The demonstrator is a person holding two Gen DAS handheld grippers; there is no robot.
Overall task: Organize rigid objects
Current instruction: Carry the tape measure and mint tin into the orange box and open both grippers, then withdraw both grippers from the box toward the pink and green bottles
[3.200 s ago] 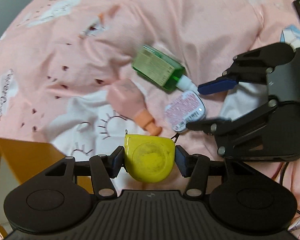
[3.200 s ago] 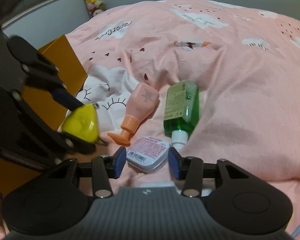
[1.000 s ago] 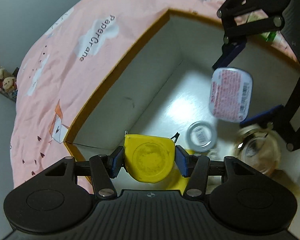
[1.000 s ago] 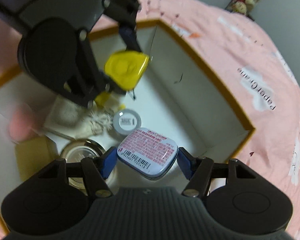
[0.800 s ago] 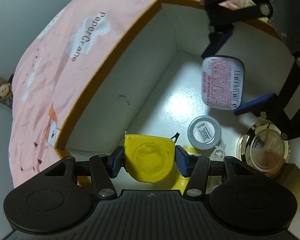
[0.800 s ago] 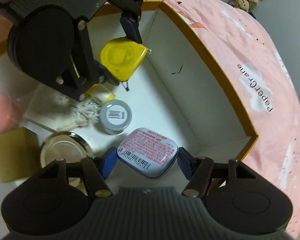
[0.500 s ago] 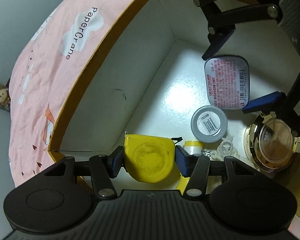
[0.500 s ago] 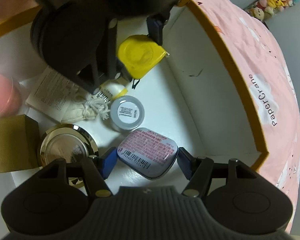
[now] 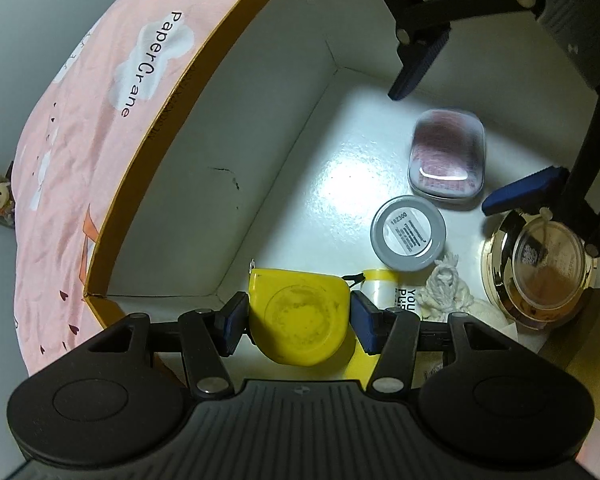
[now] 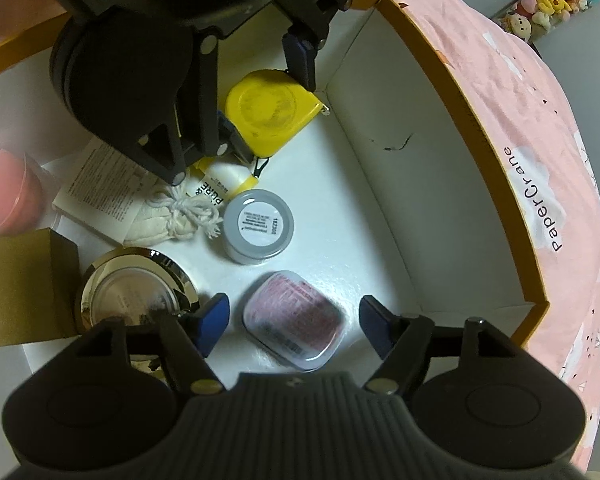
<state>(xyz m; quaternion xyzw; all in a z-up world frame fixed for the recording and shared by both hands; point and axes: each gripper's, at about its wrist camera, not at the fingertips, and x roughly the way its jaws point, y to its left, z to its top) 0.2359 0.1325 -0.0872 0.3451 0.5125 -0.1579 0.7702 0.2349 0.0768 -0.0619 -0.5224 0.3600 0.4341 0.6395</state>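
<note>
Tin (image 10: 296, 322) blurred, dropping onto box (image 10: 384, 168) floor | right hand-held gripper (image 10: 294, 324) jaws just opening, apart | your left hand-held gripper (image 9: 298, 316) clamped on tape measure (image 9: 298, 316) above near corner | hard, slick shell: grip flat sides.

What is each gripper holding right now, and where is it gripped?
The left gripper clamps the yellow tape measure by its two side edges. The right gripper holds nothing: its jaws have just opened, and the tin is free between them.

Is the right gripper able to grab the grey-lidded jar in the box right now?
Probably yes: the right gripper is open, the tin just released; the grey-lidded jar stands just beyond, uncovered.
</note>
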